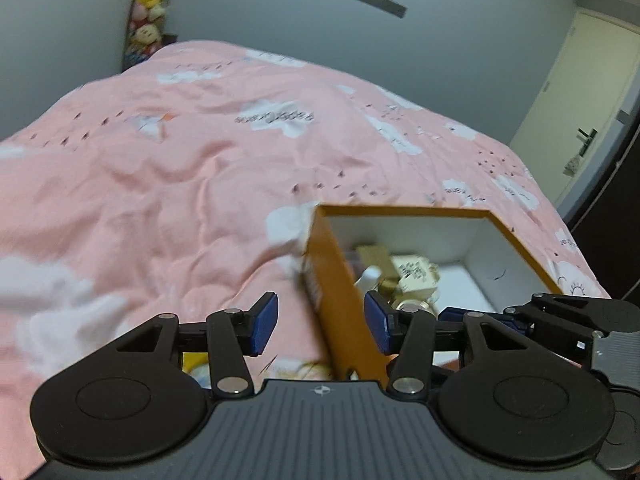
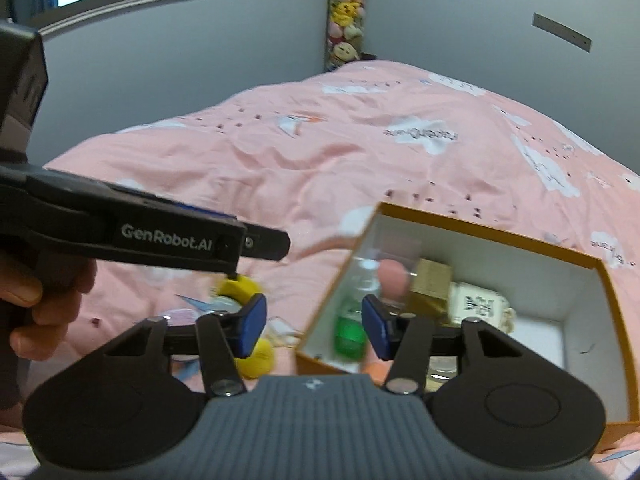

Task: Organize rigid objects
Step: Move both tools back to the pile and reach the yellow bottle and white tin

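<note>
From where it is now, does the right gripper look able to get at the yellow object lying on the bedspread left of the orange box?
Probably yes. The right gripper is open and empty, and the yellow object lies just below its left finger, outside the orange box. The left gripper hovers close above and could crowd it.

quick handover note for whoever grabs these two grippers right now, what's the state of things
Left gripper: jaws apart, straddling the near left wall of the orange box; not pressing it, nothing held.
Right gripper: jaws apart, empty, by the box's near corner.
Box sits open on the pink duvet.
Done: inside are a green-labelled bottle, a gold carton and a white printed carton, among others too blurred to name.
Left: yellow round items and other small things still lie on the duvet left of the box.
</note>
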The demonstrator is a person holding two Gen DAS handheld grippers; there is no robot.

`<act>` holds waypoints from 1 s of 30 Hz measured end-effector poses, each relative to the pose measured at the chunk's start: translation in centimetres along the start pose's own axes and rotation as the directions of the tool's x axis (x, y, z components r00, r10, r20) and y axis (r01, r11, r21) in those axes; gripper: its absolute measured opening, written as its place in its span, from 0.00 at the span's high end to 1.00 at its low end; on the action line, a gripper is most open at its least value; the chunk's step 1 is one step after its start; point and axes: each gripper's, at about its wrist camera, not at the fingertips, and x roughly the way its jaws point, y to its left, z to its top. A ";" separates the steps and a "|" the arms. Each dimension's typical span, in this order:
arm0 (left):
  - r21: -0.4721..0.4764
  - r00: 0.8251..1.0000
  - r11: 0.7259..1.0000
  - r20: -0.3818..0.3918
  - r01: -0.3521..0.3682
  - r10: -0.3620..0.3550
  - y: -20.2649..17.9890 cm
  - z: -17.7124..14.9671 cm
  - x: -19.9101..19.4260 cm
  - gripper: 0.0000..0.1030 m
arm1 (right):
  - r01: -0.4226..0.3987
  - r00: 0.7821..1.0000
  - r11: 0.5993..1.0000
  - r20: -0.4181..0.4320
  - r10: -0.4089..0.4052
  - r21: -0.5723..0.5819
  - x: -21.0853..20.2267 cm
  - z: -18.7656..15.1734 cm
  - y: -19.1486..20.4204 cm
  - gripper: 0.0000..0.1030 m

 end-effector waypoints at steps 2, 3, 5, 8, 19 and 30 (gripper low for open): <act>-0.022 1.000 1.000 -0.020 -0.012 0.011 0.9 -0.8 -0.2 0.44 | -0.031 1.000 0.999 -0.004 0.031 -0.014 0.0 -0.4 1.2 0.52; -0.034 0.999 0.999 -0.034 -0.021 0.020 1.4 -1.2 -0.3 0.44 | -0.046 0.999 0.999 -0.012 0.046 -0.030 0.2 -0.6 1.8 0.54; -0.057 0.997 0.998 -0.064 -0.038 0.035 2.4 -2.1 -0.3 0.44 | -0.070 0.997 0.995 -0.024 0.069 -0.069 0.4 -0.9 3.1 0.57; -0.085 0.993 0.995 -0.112 -0.059 0.049 3.7 -3.3 -0.3 0.44 | -0.108 0.993 0.984 -0.053 0.101 -0.141 1.1 -1.3 4.9 0.64; -0.159 0.978 0.983 -0.202 -0.089 0.056 6.6 -5.3 0.9 0.44 | -0.160 0.976 0.931 -0.195 0.099 -0.328 5.6 -1.6 7.3 0.74; -0.214 0.977 0.976 -0.215 -0.049 0.002 8.2 -5.3 1.9 0.44 | -0.211 0.952 0.871 -0.295 0.081 -0.443 9.1 -0.3 6.7 0.74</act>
